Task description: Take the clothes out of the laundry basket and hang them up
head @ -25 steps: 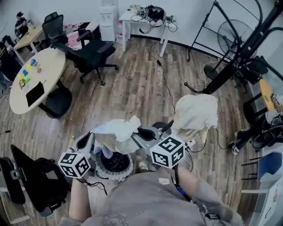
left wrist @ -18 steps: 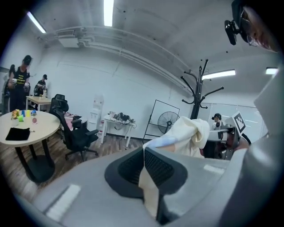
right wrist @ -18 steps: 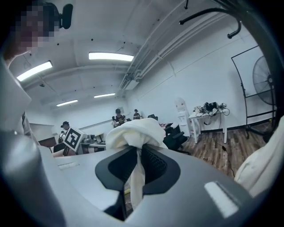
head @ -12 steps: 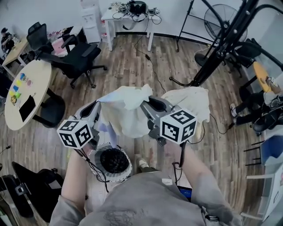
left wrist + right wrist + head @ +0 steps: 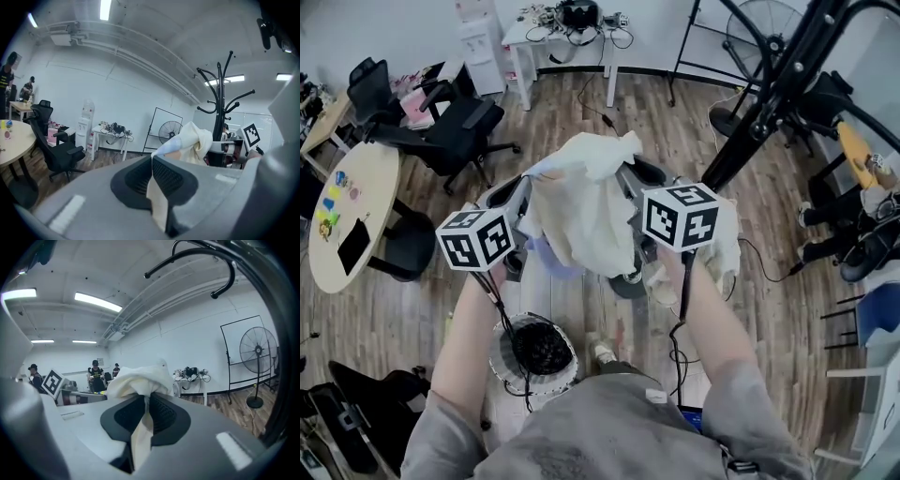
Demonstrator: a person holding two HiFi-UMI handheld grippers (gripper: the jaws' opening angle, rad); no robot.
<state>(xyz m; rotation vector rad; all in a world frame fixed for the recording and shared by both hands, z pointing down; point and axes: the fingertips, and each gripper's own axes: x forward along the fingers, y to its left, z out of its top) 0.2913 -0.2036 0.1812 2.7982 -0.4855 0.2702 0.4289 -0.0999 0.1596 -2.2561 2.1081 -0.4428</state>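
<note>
Left tool [image 5: 523, 199] clenched on cream garment [image 5: 581, 216] edge | right tool [image 5: 630, 184] clenched on opposite edge | garment hangs clear above laundry basket [image 5: 499, 349]

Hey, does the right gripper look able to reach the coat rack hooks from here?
Probably yes. The coat rack stands close beside the right gripper, and a hook curves overhead with open air between. It and the left gripper are both shut on the cream garment, so they would move together.
</note>
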